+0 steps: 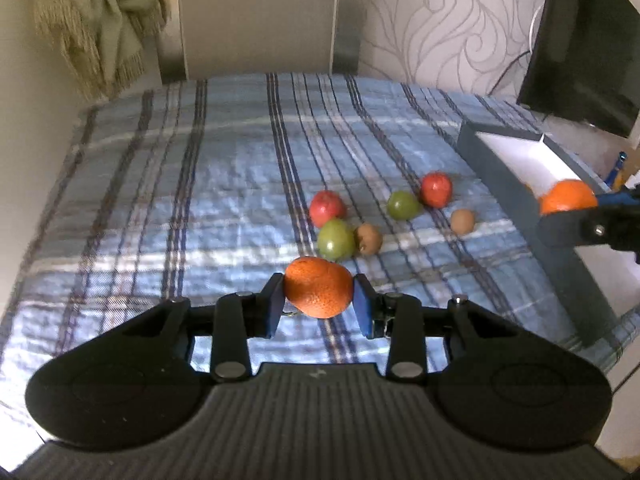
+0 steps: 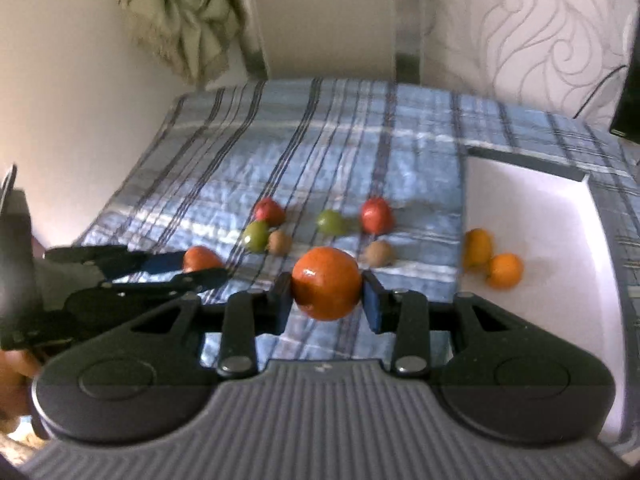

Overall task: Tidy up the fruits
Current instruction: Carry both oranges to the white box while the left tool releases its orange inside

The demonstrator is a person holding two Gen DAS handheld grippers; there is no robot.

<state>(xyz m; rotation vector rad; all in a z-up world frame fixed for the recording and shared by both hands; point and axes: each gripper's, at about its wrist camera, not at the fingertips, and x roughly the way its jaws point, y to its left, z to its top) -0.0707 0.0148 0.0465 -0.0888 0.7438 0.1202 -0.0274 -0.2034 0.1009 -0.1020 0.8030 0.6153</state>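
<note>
- The left gripper [image 1: 319, 300] clamped one orange [image 1: 319, 291] at lower centre.
- The right gripper [image 2: 327, 295] pinched another orange [image 2: 326, 282] beside the box's [image 2: 528, 168] left edge.
- The plaid cloth [image 1: 200, 184] lay bare at upper left.

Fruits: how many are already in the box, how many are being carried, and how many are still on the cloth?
Done: two oranges lie in the box. In hand: the left hand-held gripper and the right hand-held gripper each clamp an orange. Left on the plaid cloth: two red apples, two green apples and two kiwis.
</note>
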